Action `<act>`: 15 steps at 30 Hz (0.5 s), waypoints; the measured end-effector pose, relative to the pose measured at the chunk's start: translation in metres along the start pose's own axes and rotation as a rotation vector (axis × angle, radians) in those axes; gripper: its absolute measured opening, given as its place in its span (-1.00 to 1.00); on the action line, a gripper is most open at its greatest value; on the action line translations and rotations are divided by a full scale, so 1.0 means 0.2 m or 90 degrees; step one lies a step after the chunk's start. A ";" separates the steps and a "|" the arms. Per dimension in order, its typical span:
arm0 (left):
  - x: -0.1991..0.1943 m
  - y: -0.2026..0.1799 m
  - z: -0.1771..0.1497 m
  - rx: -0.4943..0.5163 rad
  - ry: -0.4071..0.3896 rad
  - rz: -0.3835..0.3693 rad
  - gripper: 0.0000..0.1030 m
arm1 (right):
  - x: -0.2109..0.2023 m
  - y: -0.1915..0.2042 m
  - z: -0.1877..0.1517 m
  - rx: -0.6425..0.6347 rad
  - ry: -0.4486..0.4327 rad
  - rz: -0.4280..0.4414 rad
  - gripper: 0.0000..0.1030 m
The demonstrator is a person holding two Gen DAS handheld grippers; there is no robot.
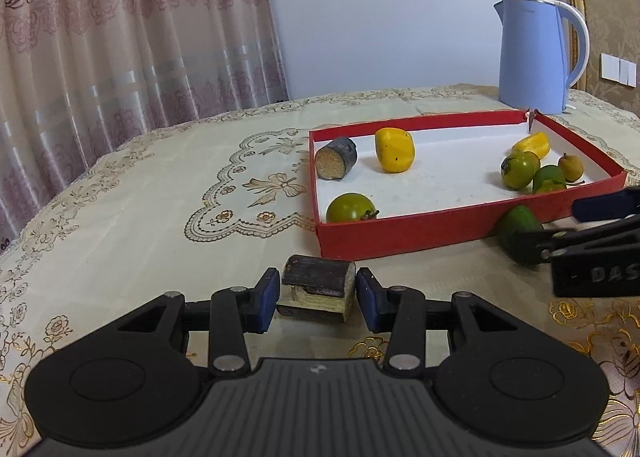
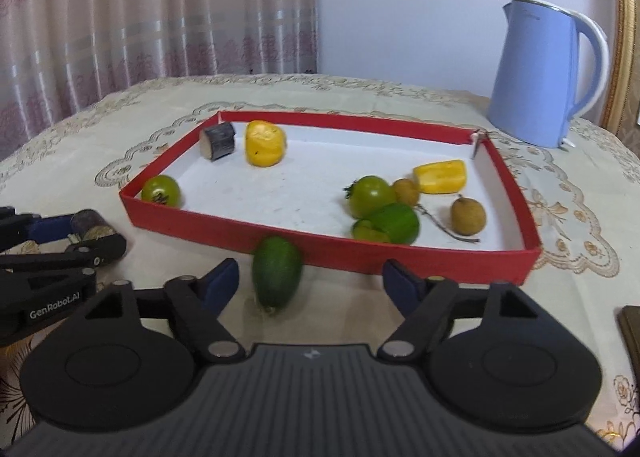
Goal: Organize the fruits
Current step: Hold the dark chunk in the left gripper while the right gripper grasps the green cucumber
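Left wrist view: left gripper (image 1: pixel 316 295) brackets dark sugarcane piece (image 1: pixel 318 293) on tablecloth (image 1: pixel 120 237), just off near-left corner of red tray (image 1: pixel 400 235). Pads look touching both ends, so clamped on it. Risk: end-on grip on short cylinder, could pivot or slip during lift over tray wall.

Right wrist view: right gripper (image 2: pixel 310 283) jaws apart around green avocado-like fruit (image 2: pixel 277 273) lying against tray's near wall. Left pad near, right pad well clear. Risk: off-centre closure shoves fruit sideways or rolls it along wall.
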State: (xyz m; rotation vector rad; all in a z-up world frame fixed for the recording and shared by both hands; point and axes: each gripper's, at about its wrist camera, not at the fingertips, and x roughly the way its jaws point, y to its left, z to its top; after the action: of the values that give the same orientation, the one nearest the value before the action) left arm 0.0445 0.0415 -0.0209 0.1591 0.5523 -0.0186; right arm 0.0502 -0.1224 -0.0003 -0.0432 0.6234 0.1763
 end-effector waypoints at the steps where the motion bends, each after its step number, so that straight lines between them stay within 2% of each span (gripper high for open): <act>1: 0.00 0.00 0.00 -0.002 0.001 -0.001 -0.19 | 0.02 0.01 0.00 0.001 0.008 0.004 0.18; 2: 0.00 0.00 0.00 -0.004 0.001 -0.003 -0.19 | 0.04 0.01 0.00 0.004 0.016 0.007 0.07; 8: 0.01 0.02 0.00 -0.016 0.006 -0.013 -0.19 | 0.07 0.03 0.01 0.002 0.025 0.003 0.05; 10: 0.01 0.02 0.00 -0.015 0.006 -0.012 -0.19 | 0.07 0.03 0.01 -0.006 0.022 -0.002 -0.03; 12: 0.02 0.02 0.00 -0.016 0.008 -0.014 -0.19 | 0.05 0.03 0.00 -0.005 0.022 0.020 -0.43; 15: 0.03 0.03 0.00 -0.018 0.017 -0.015 -0.18 | 0.03 0.05 0.01 -0.023 0.021 0.015 -0.46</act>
State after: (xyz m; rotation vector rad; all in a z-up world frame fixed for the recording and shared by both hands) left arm 0.0500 0.0468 -0.0231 0.1248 0.5805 -0.0318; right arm 0.0541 -0.1113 -0.0027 -0.0731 0.6541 0.2103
